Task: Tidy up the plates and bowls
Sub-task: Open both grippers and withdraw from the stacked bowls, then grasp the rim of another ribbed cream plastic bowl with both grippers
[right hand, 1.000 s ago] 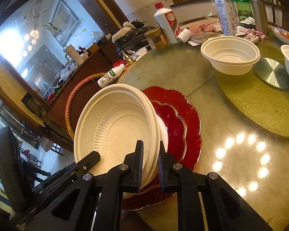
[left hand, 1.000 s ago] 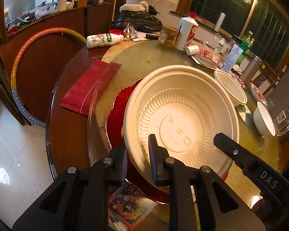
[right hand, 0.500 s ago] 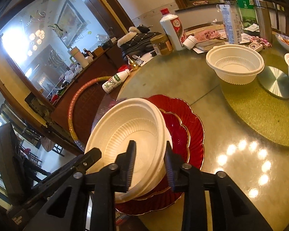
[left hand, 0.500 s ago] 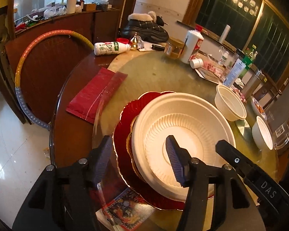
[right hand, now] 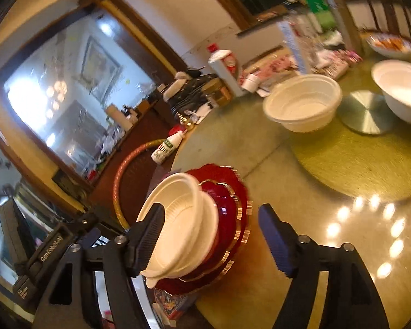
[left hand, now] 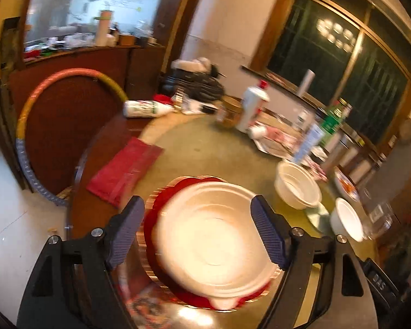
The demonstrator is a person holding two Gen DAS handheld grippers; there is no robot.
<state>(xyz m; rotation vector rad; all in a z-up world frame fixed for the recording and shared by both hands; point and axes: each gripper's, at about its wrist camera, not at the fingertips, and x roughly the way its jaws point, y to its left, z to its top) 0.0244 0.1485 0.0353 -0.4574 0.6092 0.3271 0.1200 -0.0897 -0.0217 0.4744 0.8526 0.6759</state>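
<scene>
A large cream bowl [left hand: 213,235] sits on stacked red plates [left hand: 156,205] at the near edge of the round table. It also shows in the right wrist view [right hand: 183,219], on the red plates [right hand: 230,213]. My left gripper [left hand: 197,233] is open and empty above the bowl. My right gripper [right hand: 211,235] is open and empty, drawn back from the stack. A smaller cream bowl [right hand: 304,104] and a white bowl [right hand: 402,90] stand farther back; they also show in the left wrist view, the cream one [left hand: 298,189] beside the white one [left hand: 345,219].
A yellow turntable mat [right hand: 364,159] carries a metal disc [right hand: 367,112]. Bottles [left hand: 252,109], jars and food packs crowd the far side. A red cloth [left hand: 123,170] lies at the left edge. A hoop [left hand: 27,126] leans on the cabinet.
Both grippers let go of the large cream bowl, opened wide and pulled up and back. The bowl now rests on the red plates.
</scene>
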